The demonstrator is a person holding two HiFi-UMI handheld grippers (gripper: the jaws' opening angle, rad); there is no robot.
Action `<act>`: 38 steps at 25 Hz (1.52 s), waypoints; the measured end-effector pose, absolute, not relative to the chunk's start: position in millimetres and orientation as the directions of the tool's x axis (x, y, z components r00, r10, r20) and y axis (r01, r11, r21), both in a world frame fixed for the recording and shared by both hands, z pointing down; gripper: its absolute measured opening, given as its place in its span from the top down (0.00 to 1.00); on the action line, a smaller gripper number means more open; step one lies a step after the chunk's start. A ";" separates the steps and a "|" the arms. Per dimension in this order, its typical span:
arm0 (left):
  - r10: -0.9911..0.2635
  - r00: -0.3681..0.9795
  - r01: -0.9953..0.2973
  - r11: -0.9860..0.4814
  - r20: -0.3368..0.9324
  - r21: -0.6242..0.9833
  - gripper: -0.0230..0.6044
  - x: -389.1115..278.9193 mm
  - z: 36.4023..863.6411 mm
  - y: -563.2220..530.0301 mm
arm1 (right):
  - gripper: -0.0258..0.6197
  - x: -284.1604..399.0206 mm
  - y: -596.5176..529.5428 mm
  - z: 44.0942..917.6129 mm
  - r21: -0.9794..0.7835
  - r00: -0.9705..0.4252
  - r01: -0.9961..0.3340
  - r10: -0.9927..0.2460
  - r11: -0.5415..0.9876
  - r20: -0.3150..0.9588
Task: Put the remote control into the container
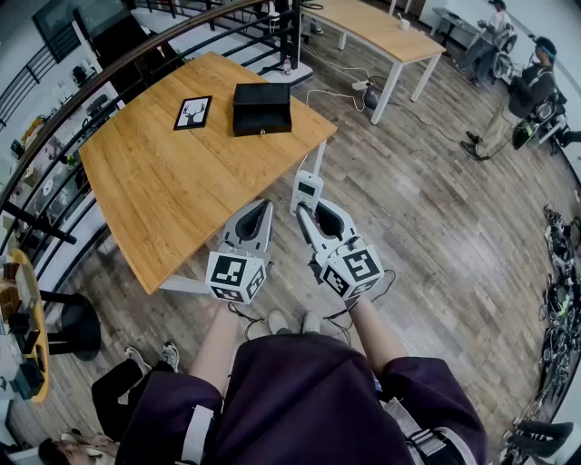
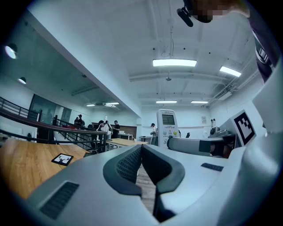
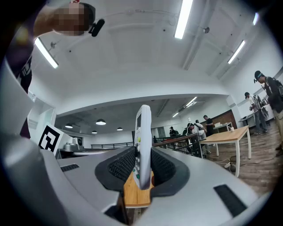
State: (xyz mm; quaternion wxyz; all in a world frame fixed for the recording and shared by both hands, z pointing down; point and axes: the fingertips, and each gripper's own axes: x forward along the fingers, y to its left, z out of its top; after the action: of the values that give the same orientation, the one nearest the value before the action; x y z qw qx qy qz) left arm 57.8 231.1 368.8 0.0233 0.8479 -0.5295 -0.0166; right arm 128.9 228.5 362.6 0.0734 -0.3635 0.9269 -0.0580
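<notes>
Two grippers held side by side off the table's near edge | left gripper: jaws together, nothing between them | right gripper: clamped on the remote control, which stands upright | black container: on the wooden table, well apart from the remote control | small framed picture: just beside the container

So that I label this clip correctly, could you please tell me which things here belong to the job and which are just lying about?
Job in hand: white remote control, clamped in the right gripper; black box, the likely container; wooden table under it.
Lying about: framed deer picture beside the box; second table further off; left gripper, shut and empty.
</notes>
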 end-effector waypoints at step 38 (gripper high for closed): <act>-0.880 0.466 -0.885 -0.462 0.088 0.059 0.94 26.0 412.5 128.9 | 0.78 106.5 114.8 393.7 -0.189 -0.696 -0.695 -0.715 0.694 -0.066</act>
State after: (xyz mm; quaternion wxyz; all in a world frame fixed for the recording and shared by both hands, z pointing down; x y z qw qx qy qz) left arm 26.0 128.9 412.5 0.0482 0.8547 -0.5163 0.0224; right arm 106.5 114.8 393.7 0.0672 -0.3842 0.9178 -0.0749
